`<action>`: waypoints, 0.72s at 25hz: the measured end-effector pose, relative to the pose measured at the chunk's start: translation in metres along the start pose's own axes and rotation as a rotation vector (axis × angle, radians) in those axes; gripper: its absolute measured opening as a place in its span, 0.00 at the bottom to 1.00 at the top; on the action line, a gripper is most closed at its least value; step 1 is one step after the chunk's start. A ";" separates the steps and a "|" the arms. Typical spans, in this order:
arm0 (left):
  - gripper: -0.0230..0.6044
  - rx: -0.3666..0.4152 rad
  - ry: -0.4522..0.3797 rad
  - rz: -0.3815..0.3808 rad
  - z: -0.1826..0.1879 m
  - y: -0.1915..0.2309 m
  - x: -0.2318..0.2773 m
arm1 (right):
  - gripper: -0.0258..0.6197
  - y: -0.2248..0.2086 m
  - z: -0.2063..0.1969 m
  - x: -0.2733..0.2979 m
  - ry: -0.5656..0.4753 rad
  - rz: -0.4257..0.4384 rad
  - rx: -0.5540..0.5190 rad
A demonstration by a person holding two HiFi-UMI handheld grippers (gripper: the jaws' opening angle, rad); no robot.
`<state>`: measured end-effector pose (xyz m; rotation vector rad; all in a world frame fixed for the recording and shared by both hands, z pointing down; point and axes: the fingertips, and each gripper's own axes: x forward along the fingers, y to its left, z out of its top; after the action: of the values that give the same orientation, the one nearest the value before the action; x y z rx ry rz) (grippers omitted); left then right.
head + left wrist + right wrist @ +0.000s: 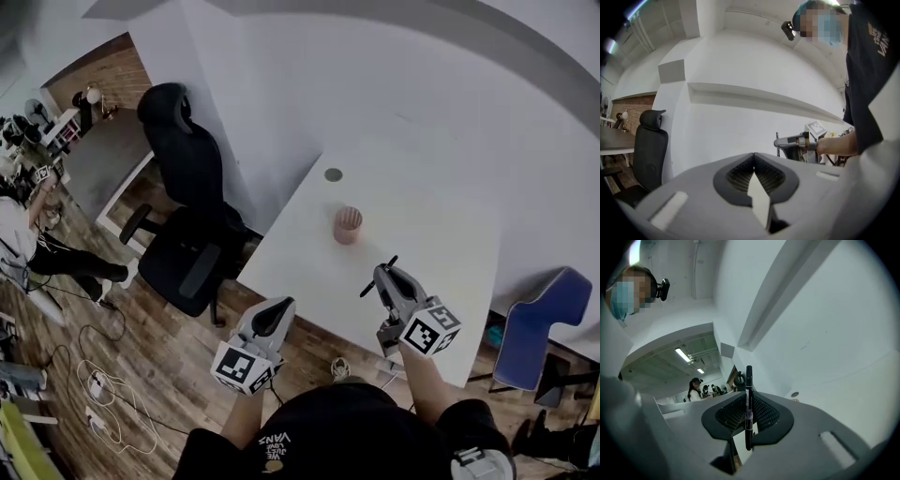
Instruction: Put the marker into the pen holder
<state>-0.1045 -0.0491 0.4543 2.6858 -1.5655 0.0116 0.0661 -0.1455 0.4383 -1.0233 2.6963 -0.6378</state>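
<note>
Right claw [748,401] is clenched on a black marker [748,380]. The marker is gripped near its lower end, stands crosswise to the jaws, and rises well past the claw tips in the right gripper view. A pale label band on its barrel sits at the grip line.

In the head view, the right claw [382,276] is held over the near part of the white bench [431,197]. The marker [377,279] projects from both sides of the claw tips as a short black bar. It is clear of the bench surface and apart from the pen holder [348,225].

The pen holder is a small reddish-brown cup. It stands upright on the bench, beyond the right claw and near the middle of the bench. A round grey grommet [333,174] lies further back on the bench, beyond the pen holder.

Left claw [754,157] is clenched on nothing: the jaws meet at the tips with no object between them. In the head view, the left claw [279,307] is held off the near edge of the bench, over the wood floor [150,347], to the left of the right claw.

A black office chair [192,216] stands at the left end of the bench. A blue chair [536,323] stands at the right end.
</note>
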 end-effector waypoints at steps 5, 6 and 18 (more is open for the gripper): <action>0.12 -0.015 0.001 0.034 -0.001 0.011 0.036 | 0.11 -0.033 0.017 0.025 0.013 0.025 0.005; 0.12 -0.020 0.001 0.042 -0.002 0.014 0.042 | 0.11 -0.038 0.018 0.030 0.014 0.031 0.007; 0.12 -0.065 0.018 -0.038 -0.017 0.059 0.092 | 0.11 -0.076 0.010 0.060 -0.011 -0.076 0.036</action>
<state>-0.1101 -0.1572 0.4751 2.6574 -1.4834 -0.0166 0.0696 -0.2399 0.4623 -1.1211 2.6374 -0.6892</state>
